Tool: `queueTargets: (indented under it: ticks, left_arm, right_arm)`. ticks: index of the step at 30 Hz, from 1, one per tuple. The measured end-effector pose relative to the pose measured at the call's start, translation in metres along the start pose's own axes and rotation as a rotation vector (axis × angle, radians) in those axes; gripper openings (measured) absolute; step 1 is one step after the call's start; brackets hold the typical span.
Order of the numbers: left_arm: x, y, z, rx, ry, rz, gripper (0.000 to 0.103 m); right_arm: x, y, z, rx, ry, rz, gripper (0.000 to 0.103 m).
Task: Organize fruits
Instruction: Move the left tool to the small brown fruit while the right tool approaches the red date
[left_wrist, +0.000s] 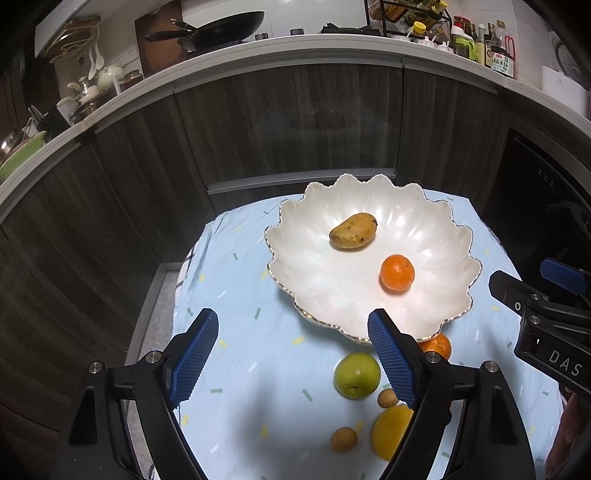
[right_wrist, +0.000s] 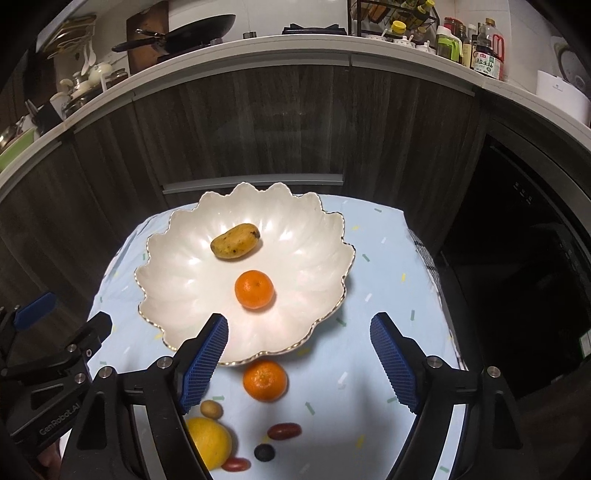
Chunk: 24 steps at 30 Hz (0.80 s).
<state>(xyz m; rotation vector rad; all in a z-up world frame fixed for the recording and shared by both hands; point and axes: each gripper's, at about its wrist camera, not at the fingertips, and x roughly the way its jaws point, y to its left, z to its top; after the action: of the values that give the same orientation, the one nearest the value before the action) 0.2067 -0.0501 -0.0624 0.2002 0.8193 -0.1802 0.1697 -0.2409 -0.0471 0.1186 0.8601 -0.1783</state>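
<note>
Two grippers hover side by side above a bench (left_wrist: 258, 354) draped in pale blue cloth, both angled down and forward toward the far kitchen cabinets. Both stand spread wide with nothing between their blue pads. The left gripper (left_wrist: 293, 356) hangs over bare cloth; nearest it, just off its right finger, lie a yellow citrus (left_wrist: 391, 430) and two small brown fruits (left_wrist: 343, 439), one partly behind that finger, and a little farther a green apple (left_wrist: 357, 374). The right gripper (right_wrist: 299, 363) hangs over a loose orange mandarin (right_wrist: 265, 380) that sits on the cloth between its fingers, untouched and just in front of the bowl's near rim. Closer to the right camera lie a dark red oblong fruit (right_wrist: 284, 431), a small dark round berry (right_wrist: 264, 452) and another red oblong fruit (right_wrist: 235, 464); the yellow citrus shows beside its left finger. Beyond both grippers stands a white scalloped bowl (right_wrist: 177, 288) with a gold edge, holding a second mandarin (right_wrist: 254, 289) near its middle and a speckled yellow mango (right_wrist: 235, 241) farther back, apart from each other. Farthest off, dark wood cabinets (right_wrist: 240, 129) rise to a countertop carrying a black pan (right_wrist: 192, 29) and bottles (right_wrist: 487, 51).
</note>
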Motion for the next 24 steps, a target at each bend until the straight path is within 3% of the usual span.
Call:
queueTargets:
  ticks: [24]
  left_arm:
    - [0.001,0.000,-0.040,0.012,0.032,-0.011,0.085]
  right_arm:
    - [-0.001,0.006,-0.035,-0.046,0.034,0.000,0.080]
